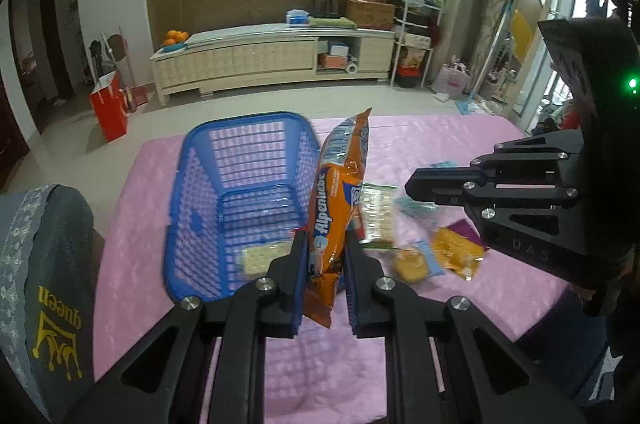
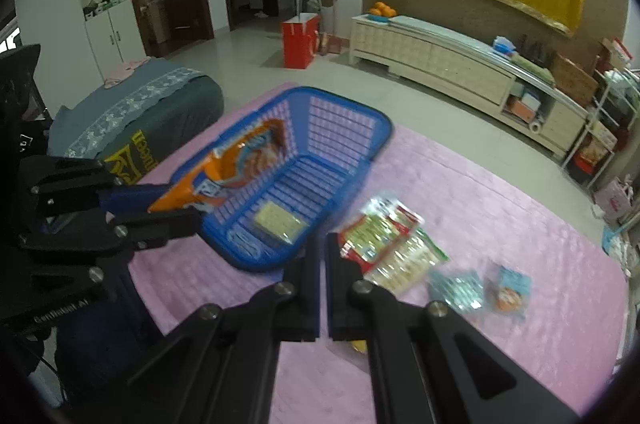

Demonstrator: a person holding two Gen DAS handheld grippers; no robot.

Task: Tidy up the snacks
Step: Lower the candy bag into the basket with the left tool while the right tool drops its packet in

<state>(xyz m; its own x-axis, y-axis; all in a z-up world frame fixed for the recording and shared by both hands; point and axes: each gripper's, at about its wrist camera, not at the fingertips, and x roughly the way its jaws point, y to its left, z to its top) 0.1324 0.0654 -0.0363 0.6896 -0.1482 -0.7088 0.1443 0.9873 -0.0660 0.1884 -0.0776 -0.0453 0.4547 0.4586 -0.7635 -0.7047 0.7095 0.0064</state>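
My left gripper (image 1: 326, 237) is shut on an orange Alpenliebe candy bag (image 1: 340, 184), held upright just right of the blue plastic basket (image 1: 188, 184). In the right wrist view that orange bag (image 2: 240, 164) hangs over the basket's (image 2: 352, 128) near-left corner, in the left gripper (image 2: 182, 202). A cracker pack (image 1: 262, 259) (image 2: 280, 221) lies inside the basket. My right gripper (image 2: 324, 239) (image 1: 409, 185) is shut, with nothing between its fingers, above the loose snacks. On the cloth lie cracker packs (image 2: 390, 244) (image 1: 376, 214), a yellow packet (image 1: 456, 253) and a small cake pack (image 2: 510, 290) (image 1: 412, 260).
A pink cloth (image 1: 440, 144) (image 2: 500, 192) covers the table. A grey cushion printed "queen" (image 1: 48, 264) (image 2: 136, 112) sits at the table's left side. On the floor beyond stand a red bag (image 1: 110, 112) and a long cream cabinet (image 1: 272, 60).
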